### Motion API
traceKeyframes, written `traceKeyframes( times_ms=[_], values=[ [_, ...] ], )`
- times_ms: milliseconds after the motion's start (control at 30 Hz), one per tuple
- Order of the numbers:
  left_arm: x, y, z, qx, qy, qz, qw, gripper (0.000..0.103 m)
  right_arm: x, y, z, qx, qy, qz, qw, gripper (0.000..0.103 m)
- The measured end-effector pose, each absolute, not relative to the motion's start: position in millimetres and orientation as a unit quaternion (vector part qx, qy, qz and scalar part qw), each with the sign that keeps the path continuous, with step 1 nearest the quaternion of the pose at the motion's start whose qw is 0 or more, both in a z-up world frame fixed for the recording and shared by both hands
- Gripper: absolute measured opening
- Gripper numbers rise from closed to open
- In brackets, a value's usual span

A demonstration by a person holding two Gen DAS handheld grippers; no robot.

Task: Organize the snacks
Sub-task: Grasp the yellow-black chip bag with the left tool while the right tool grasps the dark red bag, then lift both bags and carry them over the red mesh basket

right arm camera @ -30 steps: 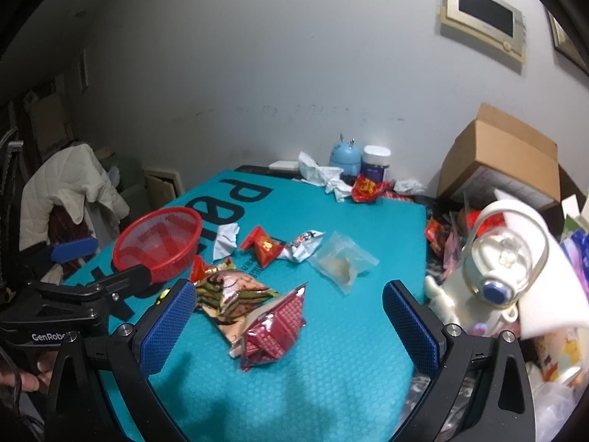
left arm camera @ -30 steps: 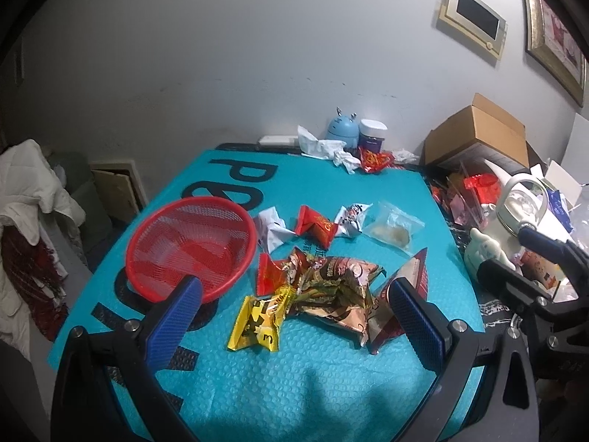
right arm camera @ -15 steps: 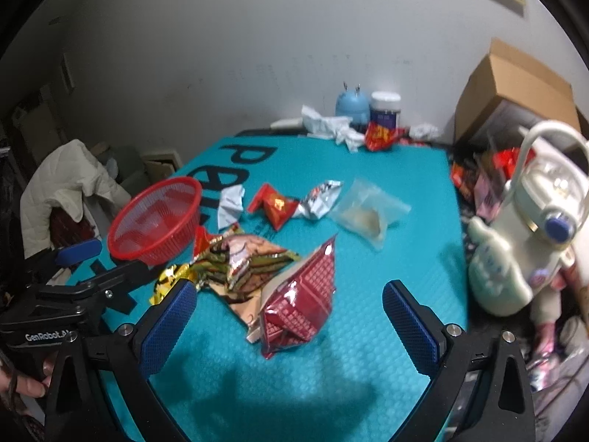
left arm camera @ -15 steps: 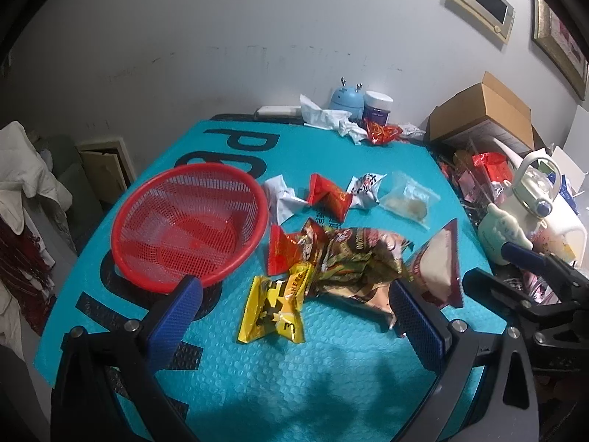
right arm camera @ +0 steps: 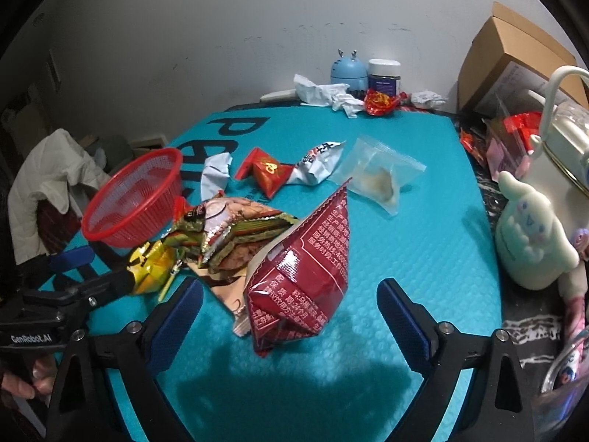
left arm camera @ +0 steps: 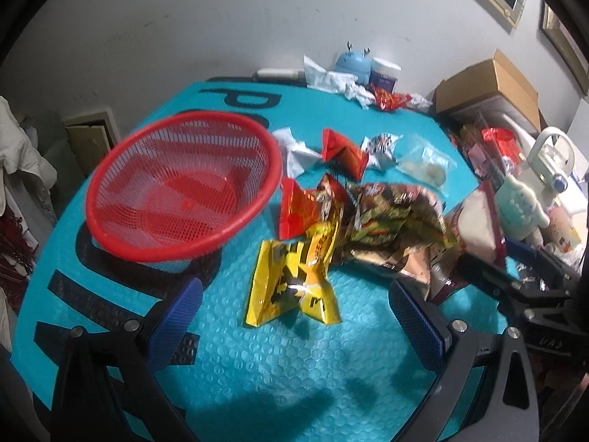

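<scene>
my left gripper [left arm camera: 294,316] hangs released over the crinkled yellow foil snack packet [left arm camera: 291,283]. my right gripper [right arm camera: 291,309] hangs released around the dark red foil pouch [right arm camera: 302,272]. round red plastic mesh basket [left arm camera: 184,188] far left.

From the left wrist we look down and forward over the near edge of the teal mat [left arm camera: 257,368], close above the red basket [left arm camera: 180,191]. From the right wrist we face the mat's [right arm camera: 423,258] far edge from nearer its right side. Both views share the snack pile [left arm camera: 368,217] [right arm camera: 235,228] mid-mat.
</scene>
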State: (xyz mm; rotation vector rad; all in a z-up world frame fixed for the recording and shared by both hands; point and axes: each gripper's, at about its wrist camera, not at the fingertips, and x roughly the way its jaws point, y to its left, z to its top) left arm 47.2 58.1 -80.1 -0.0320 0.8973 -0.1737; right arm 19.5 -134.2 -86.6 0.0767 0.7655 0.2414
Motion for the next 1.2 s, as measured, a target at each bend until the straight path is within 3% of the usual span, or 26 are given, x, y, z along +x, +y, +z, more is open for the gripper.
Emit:
traceKeyframes(
  times_ms=[200,300,400,467,633,1200],
  values=[
    [57,59,-97,-0.024,0.448,-0.090,0.889,0.103,31,-140,-94,0.055,0.375,0.117,0.918,0.087],
    [62,59,-102,-0.025,0.449,-0.095,0.888,0.098,37,-142,-100,0.065,0.386,0.120,0.912,0.068],
    [68,59,-109,-0.033,0.459,-0.106,0.882,0.081,38,-146,-102,0.077,0.391,0.129,0.908,0.055],
    [70,59,-114,-0.040,0.464,-0.110,0.878,0.059,37,-147,-102,0.079,0.388,0.129,0.909,0.052],
    [64,57,-112,-0.028,0.458,-0.114,0.881,0.034,31,-149,-98,0.072,0.382,0.128,0.912,0.050],
    [6,34,-100,-0.020,0.458,-0.164,0.874,0.033,-27,-159,-98,0.064,0.387,0.130,0.911,0.049]
  ],
)
